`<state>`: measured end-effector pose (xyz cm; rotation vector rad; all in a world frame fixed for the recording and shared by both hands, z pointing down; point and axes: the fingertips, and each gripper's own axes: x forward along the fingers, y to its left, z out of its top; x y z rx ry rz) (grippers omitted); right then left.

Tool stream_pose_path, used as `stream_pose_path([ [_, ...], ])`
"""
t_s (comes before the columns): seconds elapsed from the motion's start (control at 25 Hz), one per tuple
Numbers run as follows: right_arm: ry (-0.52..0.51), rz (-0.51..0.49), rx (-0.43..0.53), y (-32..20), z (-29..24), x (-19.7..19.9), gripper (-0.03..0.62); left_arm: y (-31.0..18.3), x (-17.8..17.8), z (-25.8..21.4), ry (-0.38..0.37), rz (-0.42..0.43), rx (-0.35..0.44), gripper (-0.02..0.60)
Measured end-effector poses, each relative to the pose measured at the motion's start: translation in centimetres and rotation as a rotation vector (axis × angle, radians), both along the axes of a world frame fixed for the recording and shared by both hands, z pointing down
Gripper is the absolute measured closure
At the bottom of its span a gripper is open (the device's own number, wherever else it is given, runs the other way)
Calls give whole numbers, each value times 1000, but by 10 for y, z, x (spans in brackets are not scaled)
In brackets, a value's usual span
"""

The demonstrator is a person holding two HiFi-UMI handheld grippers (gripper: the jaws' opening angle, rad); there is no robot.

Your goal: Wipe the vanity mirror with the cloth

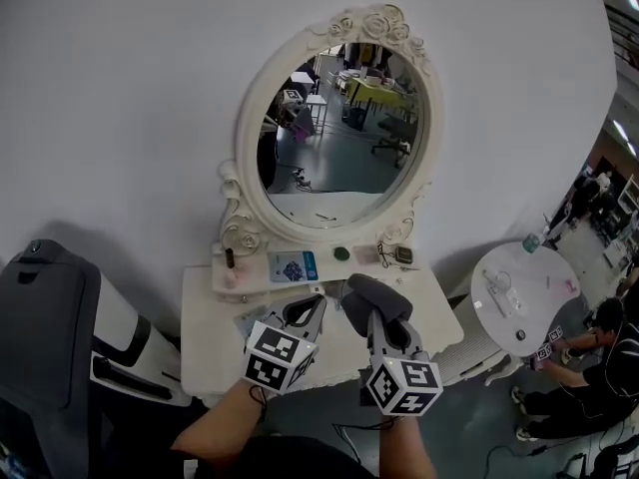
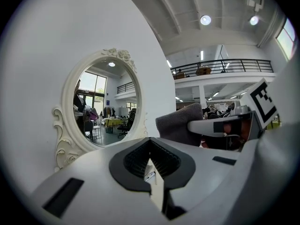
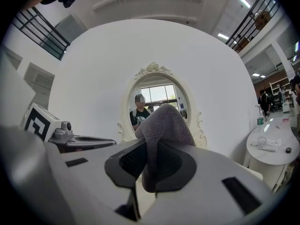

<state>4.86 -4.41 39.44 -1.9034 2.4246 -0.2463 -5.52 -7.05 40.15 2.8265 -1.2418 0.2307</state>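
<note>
The oval vanity mirror (image 1: 339,138) in its ornate white frame stands on the white vanity table (image 1: 215,327) against the wall. My right gripper (image 1: 371,312) is shut on a grey cloth (image 1: 377,297), which bulges up out of the jaws just below the mirror's lower edge. In the right gripper view the cloth (image 3: 161,125) covers the lower part of the mirror (image 3: 157,93). My left gripper (image 1: 312,314) hovers beside it, shut and holding nothing. From the left gripper view the mirror (image 2: 105,109) is at the left and the cloth (image 2: 178,123) at the right.
On the shelf under the mirror lie a blue card (image 1: 293,265), a dark round item (image 1: 341,253), a small bottle (image 1: 229,258) and a small box (image 1: 403,254). A round white side table (image 1: 519,297) stands at the right, with a person (image 1: 589,347) beside it. A black chair (image 1: 45,327) is at the left.
</note>
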Motion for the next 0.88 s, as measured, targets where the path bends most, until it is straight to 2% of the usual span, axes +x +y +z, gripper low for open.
stream_pose_path([
  [0.24,-5,5,-18,-29,11,-5,553,-32,-4,11,-6,4,-26,583],
  [0.64,14,60,-30,-56,20,17,553,-62,19,25,-27,50,-58,583],
  [0.88,21,-8,-17,-91,19,26,553,-90,31,28,-21,-5,-63,583],
])
